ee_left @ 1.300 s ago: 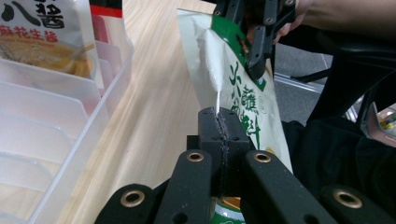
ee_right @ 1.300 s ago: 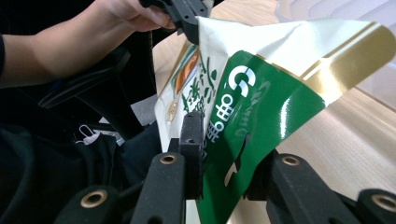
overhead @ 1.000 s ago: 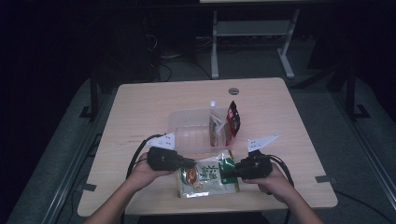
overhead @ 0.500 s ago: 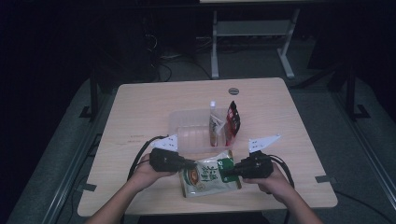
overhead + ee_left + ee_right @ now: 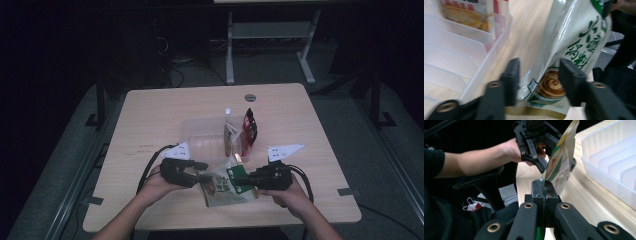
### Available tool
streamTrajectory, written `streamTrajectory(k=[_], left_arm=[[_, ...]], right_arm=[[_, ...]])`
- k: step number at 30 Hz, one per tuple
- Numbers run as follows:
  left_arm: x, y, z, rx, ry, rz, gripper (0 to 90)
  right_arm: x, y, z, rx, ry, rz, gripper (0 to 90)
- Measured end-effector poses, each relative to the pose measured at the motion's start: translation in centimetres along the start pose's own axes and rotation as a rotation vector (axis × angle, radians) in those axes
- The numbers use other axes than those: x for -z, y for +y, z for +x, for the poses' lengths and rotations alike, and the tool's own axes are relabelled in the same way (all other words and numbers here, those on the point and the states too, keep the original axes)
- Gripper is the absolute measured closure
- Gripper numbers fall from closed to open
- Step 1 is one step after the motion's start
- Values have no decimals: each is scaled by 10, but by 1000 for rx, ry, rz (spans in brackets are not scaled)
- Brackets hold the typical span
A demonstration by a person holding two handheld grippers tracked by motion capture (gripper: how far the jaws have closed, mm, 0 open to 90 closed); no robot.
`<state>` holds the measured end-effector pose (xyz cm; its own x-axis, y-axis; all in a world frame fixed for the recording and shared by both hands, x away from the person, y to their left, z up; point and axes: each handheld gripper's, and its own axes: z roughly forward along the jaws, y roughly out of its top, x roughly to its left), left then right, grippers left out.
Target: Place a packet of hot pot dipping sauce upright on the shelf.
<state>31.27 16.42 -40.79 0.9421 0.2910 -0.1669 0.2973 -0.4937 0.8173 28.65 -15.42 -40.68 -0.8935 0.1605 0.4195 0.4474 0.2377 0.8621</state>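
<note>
A cream and green snack pouch [image 5: 225, 187] hangs over the table's near edge between my two grippers. My right gripper [image 5: 245, 180] is shut on the pouch's green edge, which the right gripper view shows pinched at its jaw tips [image 5: 543, 187]. My left gripper [image 5: 202, 172] has just been opening. Its jaws [image 5: 540, 75] now stand apart on either side of the pouch [image 5: 574, 37] without pressing it. The pouch [image 5: 559, 165] stands on edge, tilted. Across it, one of the left gripper's fingers [image 5: 534, 152] is in the right gripper view.
A clear plastic tray with dividers [image 5: 200, 132] sits just beyond the grippers. A dark red packet [image 5: 249, 127] and a second packet [image 5: 230, 135] stand in its right-hand slots. The wooden table [image 5: 175, 105] has a round grommet [image 5: 250, 97] near its far edge.
The left gripper's jaws have spread apart and let go of the pouch. The right gripper keeps its grip. Both hands have barely moved.
</note>
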Motion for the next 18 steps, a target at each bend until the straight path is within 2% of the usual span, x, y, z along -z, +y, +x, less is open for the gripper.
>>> streamTrajectory(k=[2,5,9,12,18], left_arm=[[5,-1,-1,3,27,-6,373],[13,-4,0,16,70,-6,280],[23,-9,0,32,81,15,213],[28,-14,-2,27,85,43,178],[36,-28,-7,42,89,96,169]], right_arm=[[0,2,2,1,7,-20,897],[0,5,2,-4,16,-44,897],[0,10,3,11,4,-53,897],[-1,15,5,31,-12,-52,897],[-8,25,5,59,-14,-55,897]])
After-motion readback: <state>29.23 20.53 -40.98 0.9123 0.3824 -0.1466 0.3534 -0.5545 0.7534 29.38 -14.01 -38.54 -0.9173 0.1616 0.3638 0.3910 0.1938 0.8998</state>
